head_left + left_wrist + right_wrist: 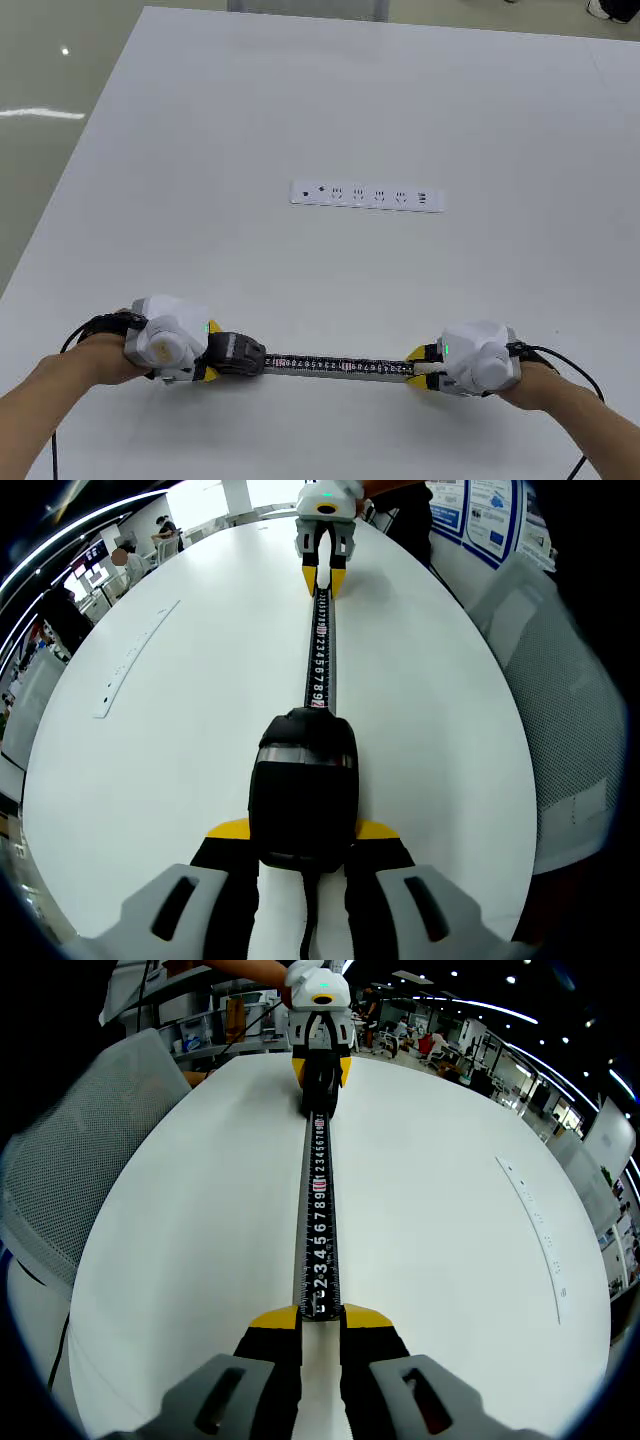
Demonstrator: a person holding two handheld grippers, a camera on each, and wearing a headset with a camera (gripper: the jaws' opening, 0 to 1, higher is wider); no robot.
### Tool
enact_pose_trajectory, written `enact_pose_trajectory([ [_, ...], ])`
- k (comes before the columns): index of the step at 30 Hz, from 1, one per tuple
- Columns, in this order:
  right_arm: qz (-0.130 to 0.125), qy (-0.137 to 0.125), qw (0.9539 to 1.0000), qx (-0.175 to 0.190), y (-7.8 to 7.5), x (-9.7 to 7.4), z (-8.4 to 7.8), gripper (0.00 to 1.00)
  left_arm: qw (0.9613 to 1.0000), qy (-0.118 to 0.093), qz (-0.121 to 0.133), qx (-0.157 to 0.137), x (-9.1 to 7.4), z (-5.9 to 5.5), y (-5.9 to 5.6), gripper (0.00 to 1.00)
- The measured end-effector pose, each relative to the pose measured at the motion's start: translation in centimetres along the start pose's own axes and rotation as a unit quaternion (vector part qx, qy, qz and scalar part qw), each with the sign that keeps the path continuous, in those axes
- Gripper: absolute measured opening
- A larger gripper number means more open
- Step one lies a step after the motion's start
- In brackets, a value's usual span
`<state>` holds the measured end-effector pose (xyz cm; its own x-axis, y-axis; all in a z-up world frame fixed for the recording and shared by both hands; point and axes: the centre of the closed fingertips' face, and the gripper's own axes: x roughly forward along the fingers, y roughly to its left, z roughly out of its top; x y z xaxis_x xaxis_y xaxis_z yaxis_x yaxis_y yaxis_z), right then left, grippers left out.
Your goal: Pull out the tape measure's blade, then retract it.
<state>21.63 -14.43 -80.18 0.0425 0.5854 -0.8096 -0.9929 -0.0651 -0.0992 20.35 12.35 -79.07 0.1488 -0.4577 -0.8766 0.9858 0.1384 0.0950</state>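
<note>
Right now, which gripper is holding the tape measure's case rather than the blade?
The left gripper: its jaws are shut on the black case, while the right gripper pinches the free end of the blade, which is stretched out between them.

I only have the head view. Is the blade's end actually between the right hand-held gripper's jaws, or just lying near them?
Observer: The right gripper view shows the end of the blade pinched by the right hand-held gripper, with the lowest numbers right at its jaws.
Operator: And the left side?
Observer: The left hand-held gripper clamps the black case by its sides, and the blade leaves its front.
Operator: Anything nearby to avoid?
Observer: A grey mesh chair stands close beside the table.
</note>
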Motion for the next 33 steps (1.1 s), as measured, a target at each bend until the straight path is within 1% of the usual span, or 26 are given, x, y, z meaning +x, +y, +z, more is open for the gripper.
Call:
enact_pose_trajectory([
  [11, 0.000, 0.002, 1.0000, 0.002, 0.02, -0.22, -0.51, 0.12, 1.0000, 0.000, 0.000, 0.000, 0.05, -0.03, 0.02, 0.28],
  [18, -0.001, 0.005, 1.0000, 0.003, 0.07, -0.44, -0.68, 0.13, 1.0000, 0.000, 0.000, 0.001, -0.03, 0.12, -0.04, 0.28],
  [22, -0.001, 0.006, 1.0000, 0.002, 0.07, -0.49, -0.64, 0.13, 1.0000, 0.001, 0.000, 0.000, 0.06, -0.02, 0.00, 0.28],
  [25, 0.002, 0.012, 0.9999, 0.001, 0.16, -0.26, -0.79, 0.13, 1.0000, 0.005, -0.004, 0.002, 0.21, -0.06, 0.01, 0.28],
  [33, 0.006, 0.015, 0.9999, 0.002, 0.21, -0.29, -0.74, 0.14, 0.9999, 0.013, -0.008, 0.005, 0.38, 0.02, 0.14, 0.29],
])
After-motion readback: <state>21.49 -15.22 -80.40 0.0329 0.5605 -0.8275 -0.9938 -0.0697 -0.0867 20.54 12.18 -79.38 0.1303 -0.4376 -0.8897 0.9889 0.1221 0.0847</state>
